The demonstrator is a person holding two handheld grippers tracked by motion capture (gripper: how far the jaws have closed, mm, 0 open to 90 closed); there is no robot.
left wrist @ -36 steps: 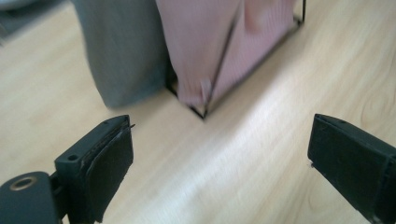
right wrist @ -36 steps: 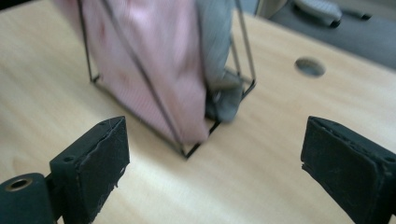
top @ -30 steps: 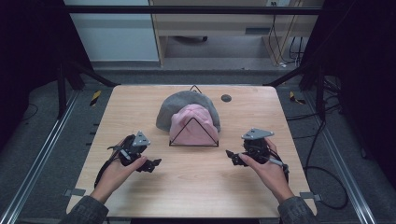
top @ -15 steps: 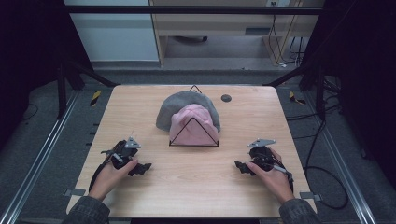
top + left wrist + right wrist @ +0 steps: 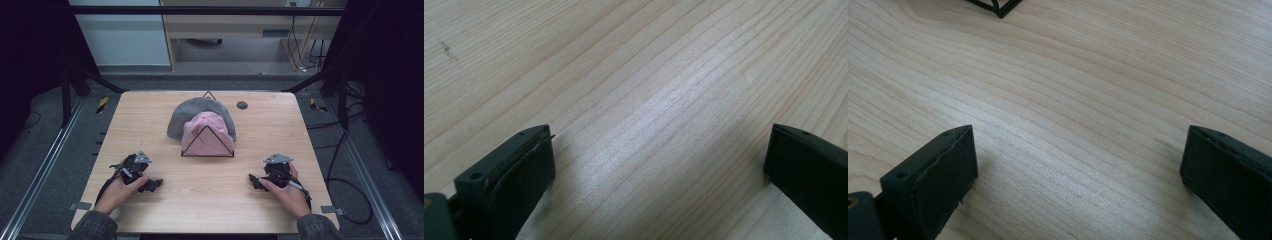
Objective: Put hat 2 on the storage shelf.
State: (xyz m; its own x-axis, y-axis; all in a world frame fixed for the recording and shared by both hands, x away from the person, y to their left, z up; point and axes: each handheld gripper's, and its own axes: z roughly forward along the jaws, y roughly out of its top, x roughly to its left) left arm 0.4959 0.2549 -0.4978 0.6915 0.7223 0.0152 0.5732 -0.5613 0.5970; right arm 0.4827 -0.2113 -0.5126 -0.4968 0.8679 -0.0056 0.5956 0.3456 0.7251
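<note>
A pink cloth (image 5: 206,133) lies over a grey cloth (image 5: 185,116) at the middle back of the wooden table (image 5: 215,200), held on a black wire triangular rack (image 5: 207,143). My left gripper (image 5: 151,185) rests low on the table at the front left, jaws wide open over bare wood (image 5: 659,130). My right gripper (image 5: 255,182) sits at the front right, also open with nothing between its jaws; a corner of the black rack (image 5: 998,7) shows at the top of the right gripper view.
A small dark round object (image 5: 242,105) lies near the table's back right. Metal rails (image 5: 45,165) run along both sides of the table, with cables (image 5: 350,200) on the floor to the right.
Both grippers have drawn back toward the front edge of the table and lowered onto it. The cloths and rack have not moved.
</note>
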